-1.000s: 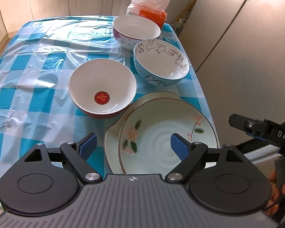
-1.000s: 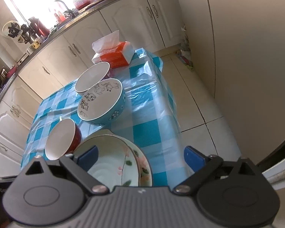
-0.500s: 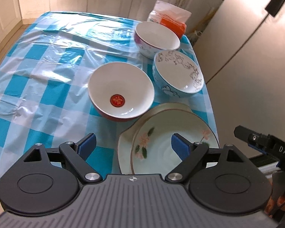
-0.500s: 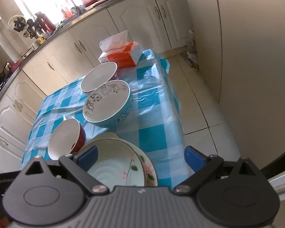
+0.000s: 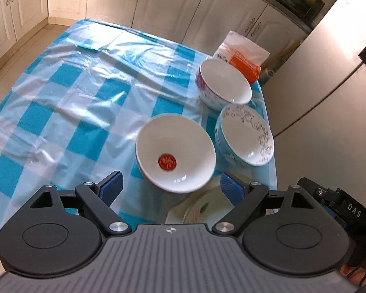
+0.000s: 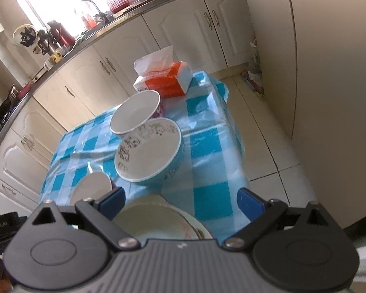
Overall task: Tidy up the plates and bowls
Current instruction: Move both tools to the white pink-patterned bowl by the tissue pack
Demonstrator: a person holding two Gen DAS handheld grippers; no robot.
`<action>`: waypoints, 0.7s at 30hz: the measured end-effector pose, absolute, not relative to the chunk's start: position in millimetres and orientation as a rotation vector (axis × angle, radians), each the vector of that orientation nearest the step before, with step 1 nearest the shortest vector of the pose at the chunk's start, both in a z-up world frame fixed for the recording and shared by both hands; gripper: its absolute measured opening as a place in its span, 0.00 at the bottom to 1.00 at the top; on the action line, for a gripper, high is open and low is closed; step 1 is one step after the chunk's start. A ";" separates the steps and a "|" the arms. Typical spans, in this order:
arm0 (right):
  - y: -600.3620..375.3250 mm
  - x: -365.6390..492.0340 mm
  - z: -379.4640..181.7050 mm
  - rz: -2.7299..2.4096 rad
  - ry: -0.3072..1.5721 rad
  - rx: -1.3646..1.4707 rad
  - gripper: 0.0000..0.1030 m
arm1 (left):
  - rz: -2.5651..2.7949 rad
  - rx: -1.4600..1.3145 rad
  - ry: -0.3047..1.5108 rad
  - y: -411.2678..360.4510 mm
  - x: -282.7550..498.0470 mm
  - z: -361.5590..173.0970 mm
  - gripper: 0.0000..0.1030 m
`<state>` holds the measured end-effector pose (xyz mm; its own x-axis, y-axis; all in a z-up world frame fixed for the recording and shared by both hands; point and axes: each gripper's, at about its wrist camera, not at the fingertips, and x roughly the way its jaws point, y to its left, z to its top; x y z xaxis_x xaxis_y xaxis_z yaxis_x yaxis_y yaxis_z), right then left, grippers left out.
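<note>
1. Left wrist view: my left gripper (image 5: 170, 186) is spread wide with nothing between its blue pads, hanging above the near right part of the table (image 5: 68, 92) with its blue-checked cloth.
2. Just ahead of it sits the white bowl with a red seal (image 5: 175, 152). To its right is the blue cartoon bowl (image 5: 244, 138), and beyond that the bowl with pink flowers (image 5: 223, 84), with a tissue pack (image 5: 241, 59) behind it.
3. The stacked plates (image 5: 197, 211) lie at the near table edge, partly hidden by the gripper body. Part of my right gripper's body shows at the far right.
4. Right wrist view: my right gripper (image 6: 181, 199) is also wide open and empty, above the plates (image 6: 158, 218), which are blurred here.
5. The blue cartoon bowl (image 6: 148, 153) is straight ahead, the pink-flower bowl (image 6: 135, 114) touching or nearly touching its far rim, the tissue pack (image 6: 164, 78) behind. The red-seal bowl (image 6: 92, 186) peeks out left of my left finger.
</note>
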<state>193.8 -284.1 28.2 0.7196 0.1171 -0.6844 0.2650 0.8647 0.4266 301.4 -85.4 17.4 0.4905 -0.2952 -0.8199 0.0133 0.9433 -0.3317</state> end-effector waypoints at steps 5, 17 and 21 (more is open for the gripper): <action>-283.3 216.6 31.8 -0.090 0.746 0.515 0.96 | -0.214 -0.312 1.012 -84.5 323.0 19.7 1.00; -294.2 281.5 41.2 -0.122 0.680 0.493 0.96 | -0.246 -0.322 0.978 -88.3 381.8 6.4 1.00; -295.5 307.0 41.7 -0.115 0.666 0.497 0.96 | -0.260 -0.311 0.959 -92.6 400.7 6.6 1.00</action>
<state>307.0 -295.5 41.7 0.7845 0.0547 -0.6177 0.2577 0.8773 0.4049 400.7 -92.6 6.6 0.5494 -0.3520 -0.7578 0.0798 0.9249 -0.3717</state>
